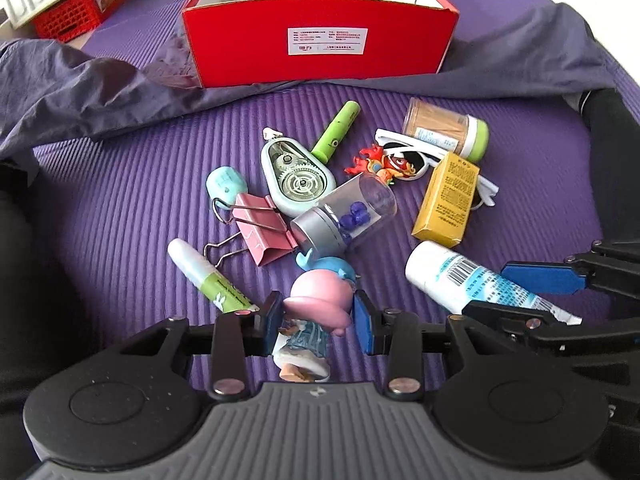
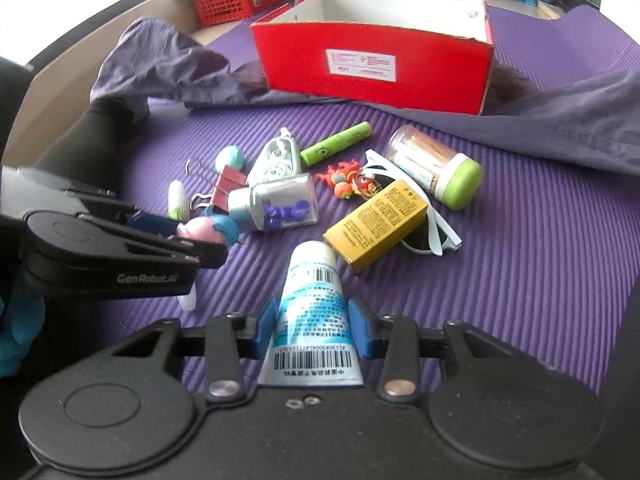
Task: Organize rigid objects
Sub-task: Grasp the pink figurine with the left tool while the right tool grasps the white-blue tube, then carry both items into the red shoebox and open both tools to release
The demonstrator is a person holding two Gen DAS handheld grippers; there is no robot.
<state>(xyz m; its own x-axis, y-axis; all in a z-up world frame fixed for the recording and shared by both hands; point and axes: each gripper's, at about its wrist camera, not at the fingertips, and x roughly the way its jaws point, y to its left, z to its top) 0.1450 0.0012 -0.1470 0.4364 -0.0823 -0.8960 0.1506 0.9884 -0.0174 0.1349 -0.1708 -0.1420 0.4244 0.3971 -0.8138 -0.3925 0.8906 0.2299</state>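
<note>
A pile of small objects lies on the purple mat [image 1: 120, 184] in front of an open red box [image 1: 320, 40]. My left gripper [image 1: 316, 320] has its blue pads on either side of a pink-hatted figurine [image 1: 316, 304], closed around it. My right gripper [image 2: 312, 324] is closed around a white and blue tube [image 2: 312, 304]; it also shows in the left wrist view [image 1: 460, 276]. The left gripper appears in the right wrist view [image 2: 192, 240] with the figurine [image 2: 204, 230] between its fingers.
On the mat lie a yellow box [image 1: 448, 200], a toothpick jar [image 1: 448, 128], white sunglasses [image 1: 404, 148], a clear jar of blue pins [image 1: 348, 212], a pink binder clip [image 1: 260, 228], a correction tape [image 1: 296, 176], a green marker [image 1: 336, 132] and a glue stick [image 1: 204, 276]. Grey cloth [image 1: 100, 92] lies around the box.
</note>
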